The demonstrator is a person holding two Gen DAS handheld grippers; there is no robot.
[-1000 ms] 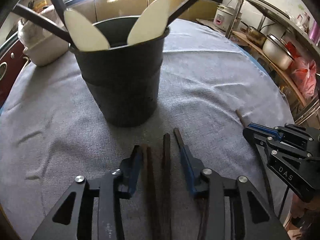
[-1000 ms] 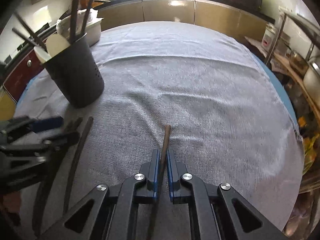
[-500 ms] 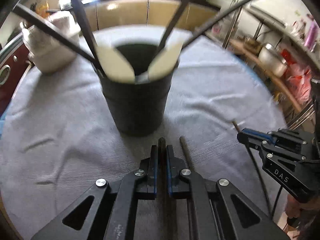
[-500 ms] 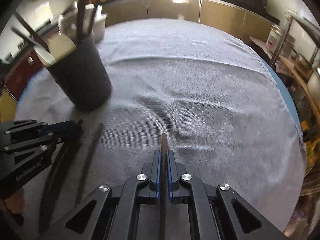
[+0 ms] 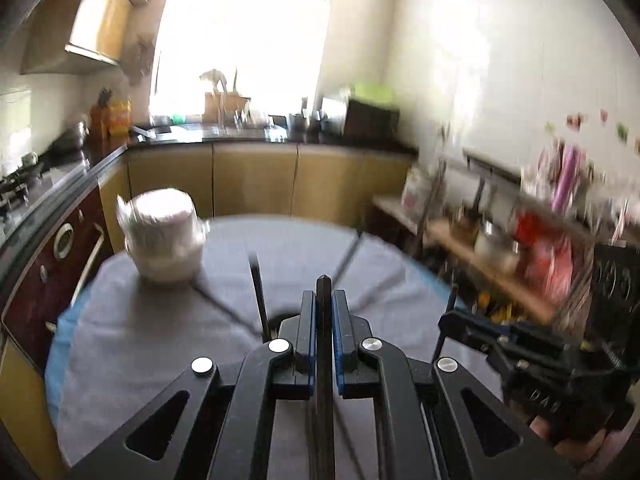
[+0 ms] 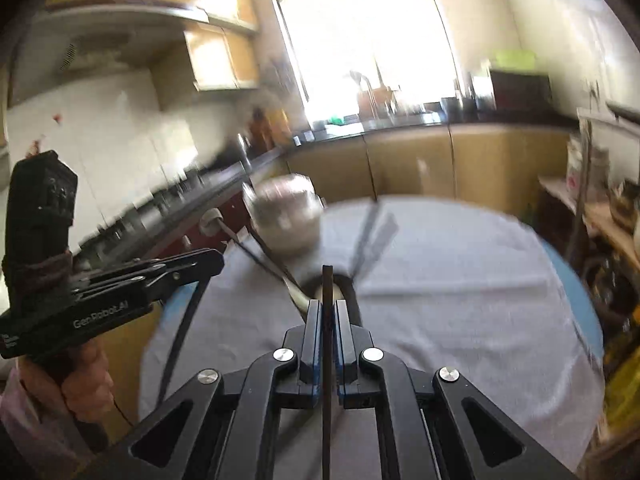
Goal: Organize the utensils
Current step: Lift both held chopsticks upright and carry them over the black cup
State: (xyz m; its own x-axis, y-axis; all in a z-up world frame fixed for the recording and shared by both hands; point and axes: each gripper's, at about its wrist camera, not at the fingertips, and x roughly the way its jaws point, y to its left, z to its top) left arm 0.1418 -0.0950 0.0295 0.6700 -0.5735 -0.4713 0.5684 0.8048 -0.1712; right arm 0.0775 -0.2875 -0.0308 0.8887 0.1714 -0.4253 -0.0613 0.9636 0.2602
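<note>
My left gripper (image 5: 323,300) is shut on a dark chopstick (image 5: 323,344) that runs between its blue pads and stands nearly upright above the table. My right gripper (image 6: 328,308) is shut on another dark chopstick (image 6: 327,340). Both are lifted and tilted up. The black utensil holder (image 6: 348,284) is mostly hidden below the fingers; its rim, a cream spoon (image 6: 300,296) and dark handles (image 5: 258,292) poke out. My right gripper also shows in the left wrist view (image 5: 456,320), and my left one in the right wrist view (image 6: 208,258).
A white lidded pot (image 5: 164,240) stands at the table's far left on the grey cloth (image 6: 460,280). Kitchen counters (image 5: 256,148) run behind. A cluttered shelf (image 5: 500,248) stands to the right of the table.
Both grippers have risen from the table and tilted upward, each carrying its chopstick. The holder has dropped from full view to just under the fingers.
</note>
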